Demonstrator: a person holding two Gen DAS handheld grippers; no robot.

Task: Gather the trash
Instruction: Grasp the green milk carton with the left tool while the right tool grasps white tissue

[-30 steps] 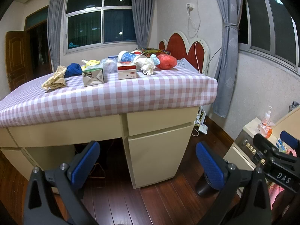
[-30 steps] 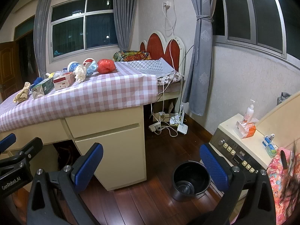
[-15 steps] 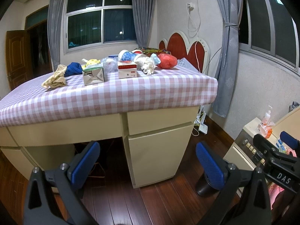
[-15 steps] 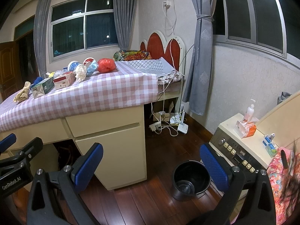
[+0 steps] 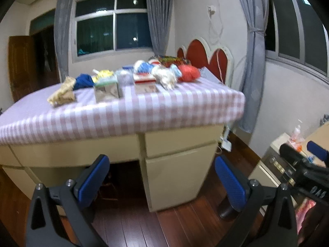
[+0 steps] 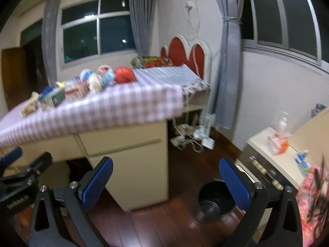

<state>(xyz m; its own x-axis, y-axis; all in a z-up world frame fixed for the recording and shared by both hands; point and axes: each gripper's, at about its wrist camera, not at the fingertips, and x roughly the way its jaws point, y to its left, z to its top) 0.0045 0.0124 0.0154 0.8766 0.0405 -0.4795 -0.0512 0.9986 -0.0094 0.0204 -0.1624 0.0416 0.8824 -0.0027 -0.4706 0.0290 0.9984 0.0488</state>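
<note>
Trash lies in a row on the checked tablecloth [image 5: 144,107]: a crumpled tan paper [image 5: 61,93], a blue wad [image 5: 83,81], a small carton [image 5: 107,90], a red and white box [image 5: 145,83], a white crumpled wad [image 5: 165,78] and a red bag [image 5: 189,73]. The same row shows in the right wrist view, with the red bag [image 6: 124,74] at its right end. A black bin [image 6: 216,200] stands on the floor. My left gripper [image 5: 162,180] and right gripper [image 6: 166,183] are both open, empty, low and well short of the table.
Below the cloth is a cream cabinet [image 5: 174,173] with a drawer. A power strip and cables [image 6: 191,138] lie on the wooden floor beside it. At the right stands a low appliance [image 6: 273,150] with bottles on top. A grey curtain [image 6: 228,61] hangs by the headboard.
Both views now blur and the table sits higher and nearer in frame: both grippers have moved towards it. Jaws stay open and nothing on the table has moved.
</note>
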